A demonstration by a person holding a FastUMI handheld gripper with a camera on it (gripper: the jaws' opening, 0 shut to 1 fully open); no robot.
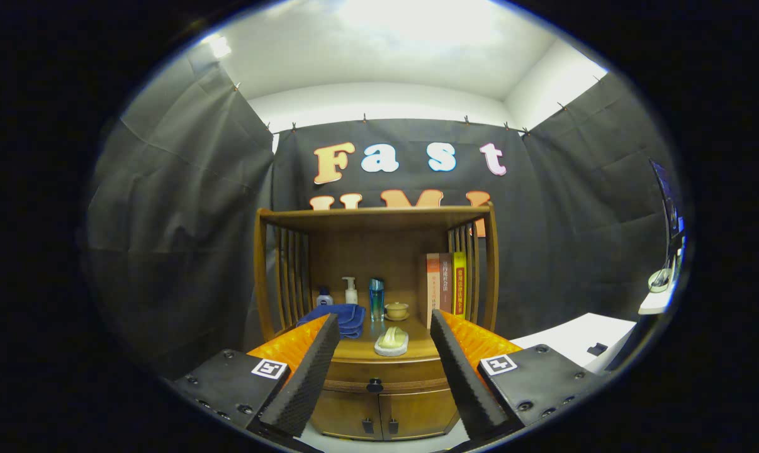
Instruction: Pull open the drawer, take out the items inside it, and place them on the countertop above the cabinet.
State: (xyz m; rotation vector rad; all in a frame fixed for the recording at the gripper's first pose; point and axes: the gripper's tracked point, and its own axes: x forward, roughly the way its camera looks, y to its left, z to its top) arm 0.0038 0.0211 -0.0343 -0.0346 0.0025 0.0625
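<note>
My tool (384, 333) is spread wide and grips nothing, its fingers (307, 371) framing the wooden cabinet (379, 402) ahead. Between them I see the drawer (379, 377) shut, its dark knob (374, 385) facing me, with two small doors (382, 415) below. On the worktop (411, 348) above lie a soap dish (391, 341), a folded blue towel (342, 318), bottles (351, 290), a blue tumbler (376, 299), a small bowl (396, 309) and upright books (445, 283).

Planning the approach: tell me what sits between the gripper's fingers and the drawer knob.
Gripper view: nothing. The open gripper frames the closed drawer's knob across bare air.
</note>
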